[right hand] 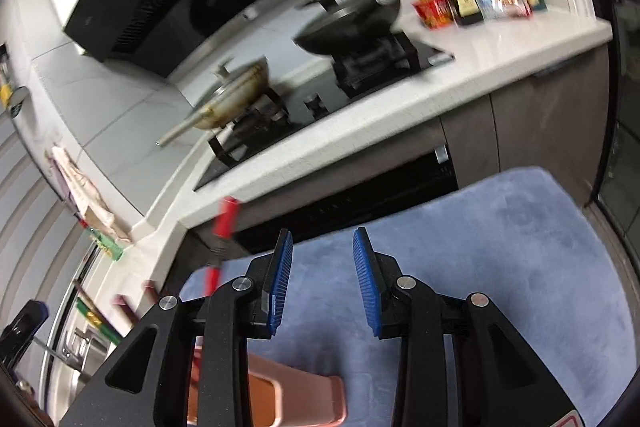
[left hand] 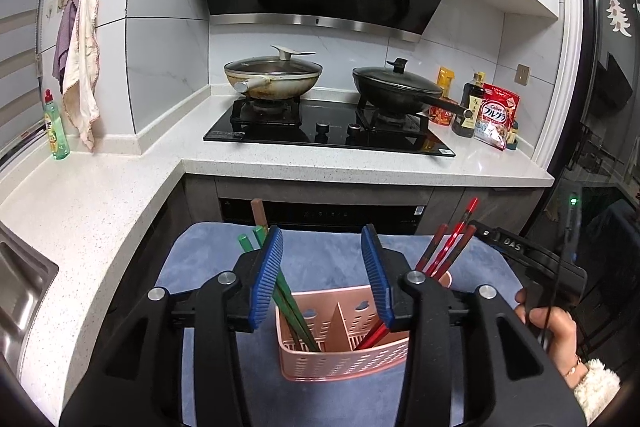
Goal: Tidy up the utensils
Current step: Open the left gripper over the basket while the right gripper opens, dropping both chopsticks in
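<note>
The pink caddy [left hand: 344, 359] on the blue mat [left hand: 320, 259] holds green chopsticks [left hand: 288, 303] left of its divider, red chopsticks [left hand: 444, 255] right. Both the left gripper [left hand: 322, 275] and the right gripper [right hand: 322, 283] stand partly open, holding nothing.

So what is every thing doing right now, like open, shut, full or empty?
Left gripper: open, nothing between its pads.
Right gripper: open, holding nothing.
Pink basket: upright on the blue mat.
Green chopsticks: leaning in the basket's left part.
Red chopsticks: leaning in its right part.
Pale pan: lid on.
Black pan: lid on.
</note>
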### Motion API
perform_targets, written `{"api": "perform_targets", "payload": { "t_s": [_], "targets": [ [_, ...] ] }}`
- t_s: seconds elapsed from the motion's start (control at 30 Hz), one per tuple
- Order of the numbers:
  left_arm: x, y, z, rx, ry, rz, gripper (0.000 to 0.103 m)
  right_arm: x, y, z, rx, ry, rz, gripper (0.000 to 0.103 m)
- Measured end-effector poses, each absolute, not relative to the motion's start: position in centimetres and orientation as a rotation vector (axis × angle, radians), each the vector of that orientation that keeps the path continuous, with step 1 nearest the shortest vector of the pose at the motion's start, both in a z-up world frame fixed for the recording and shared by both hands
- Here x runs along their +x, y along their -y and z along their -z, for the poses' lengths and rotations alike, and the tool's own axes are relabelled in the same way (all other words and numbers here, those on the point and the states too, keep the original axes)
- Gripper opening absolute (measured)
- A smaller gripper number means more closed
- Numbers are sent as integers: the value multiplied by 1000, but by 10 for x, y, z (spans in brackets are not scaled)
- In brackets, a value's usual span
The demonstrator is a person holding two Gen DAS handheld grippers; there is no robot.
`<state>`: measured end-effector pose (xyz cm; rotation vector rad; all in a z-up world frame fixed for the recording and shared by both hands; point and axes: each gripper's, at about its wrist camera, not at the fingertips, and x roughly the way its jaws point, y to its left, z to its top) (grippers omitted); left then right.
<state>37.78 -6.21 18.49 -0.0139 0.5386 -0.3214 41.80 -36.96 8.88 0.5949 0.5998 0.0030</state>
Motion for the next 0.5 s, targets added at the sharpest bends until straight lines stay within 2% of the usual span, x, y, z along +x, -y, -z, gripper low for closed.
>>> {"api": "perform_targets", "payload": {
  "t_s": [0.27,0.5],
  "targets": [
    [375,55,-176,-26,-557,304,44,406,331,-122,509,-512,-271,32],
    [364,42,-172,-36,-564,276,48,356,324,-153,481,-463,-215,32]
  ]
}}
